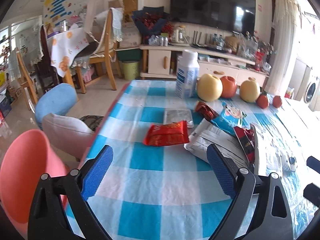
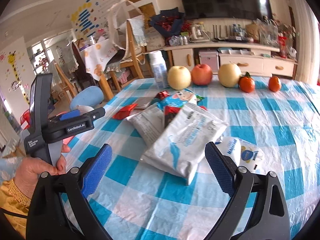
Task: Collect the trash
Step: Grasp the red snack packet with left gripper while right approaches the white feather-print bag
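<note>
Several wrappers lie on the blue-checked tablecloth (image 1: 152,180). A red snack wrapper (image 1: 167,134) lies just ahead of my left gripper (image 1: 160,156), which is open and empty above the cloth. A white pouch (image 1: 212,140), a blue bag (image 1: 228,118) and a small red wrapper (image 1: 206,109) lie to its right. In the right wrist view my right gripper (image 2: 159,155) is open and empty, with a large white pouch (image 2: 186,140) between and just beyond its fingertips. A second white pouch (image 2: 148,124) and a small white packet (image 2: 240,152) lie beside it.
A row of apples (image 2: 202,74) and small oranges (image 2: 247,84) stands at the table's far edge beside a white bottle (image 1: 188,74). A pink bin (image 1: 26,176) stands off the table's left edge. Chairs and a TV cabinet stand behind. The left gripper body (image 2: 60,124) shows at left.
</note>
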A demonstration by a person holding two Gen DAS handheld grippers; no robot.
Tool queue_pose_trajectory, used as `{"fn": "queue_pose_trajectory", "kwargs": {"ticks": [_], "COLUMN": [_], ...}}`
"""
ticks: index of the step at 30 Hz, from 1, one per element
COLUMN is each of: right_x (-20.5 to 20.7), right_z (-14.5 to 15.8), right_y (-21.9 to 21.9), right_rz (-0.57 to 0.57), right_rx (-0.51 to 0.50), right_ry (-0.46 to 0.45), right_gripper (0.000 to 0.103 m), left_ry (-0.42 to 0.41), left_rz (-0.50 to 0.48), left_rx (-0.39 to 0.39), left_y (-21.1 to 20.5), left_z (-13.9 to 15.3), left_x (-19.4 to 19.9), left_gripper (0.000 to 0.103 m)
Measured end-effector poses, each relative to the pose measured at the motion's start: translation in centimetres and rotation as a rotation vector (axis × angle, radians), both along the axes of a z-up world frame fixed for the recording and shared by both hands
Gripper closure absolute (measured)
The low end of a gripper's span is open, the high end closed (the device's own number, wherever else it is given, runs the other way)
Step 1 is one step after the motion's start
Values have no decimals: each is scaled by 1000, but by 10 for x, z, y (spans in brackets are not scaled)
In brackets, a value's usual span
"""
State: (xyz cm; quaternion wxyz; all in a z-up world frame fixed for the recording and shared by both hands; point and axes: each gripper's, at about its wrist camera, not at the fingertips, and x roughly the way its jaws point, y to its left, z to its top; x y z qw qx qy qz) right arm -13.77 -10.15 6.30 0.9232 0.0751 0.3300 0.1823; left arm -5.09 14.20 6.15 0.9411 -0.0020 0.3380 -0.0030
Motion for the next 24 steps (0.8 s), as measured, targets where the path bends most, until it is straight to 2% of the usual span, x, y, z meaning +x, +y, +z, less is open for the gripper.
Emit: {"fn": "queue_pose_trajectory", "kwargs": {"ticks": [4, 7, 10, 18, 22, 24], "right_x": [16, 28, 37, 47, 53, 56], "right_z": [-11, -21, -27, -37, -41, -44], "right_y": [-19, -29, -32, -30, -31, -31], "right_rz": [-39, -55, -53, -49, -60, -64], "right_rx": [79, 134, 185, 204, 188, 185], "right_ry": [85, 151, 202, 252, 259, 264], "right_gripper": [8, 9, 9, 9, 9, 9], "left_ry": [34, 73, 79, 128, 164, 183], "left_rz": [-53, -62, -46, 2, 16, 25], "left_rx": [22, -46, -63, -145, -239, -254], "left_y": [-15, -12, -9, 10, 19, 20], "left_z": [-10, -17, -21, -40, -52, -57], "left_x": [19, 34, 48, 84, 97, 103], "left_gripper": [9, 9, 9, 9, 9, 9]}}
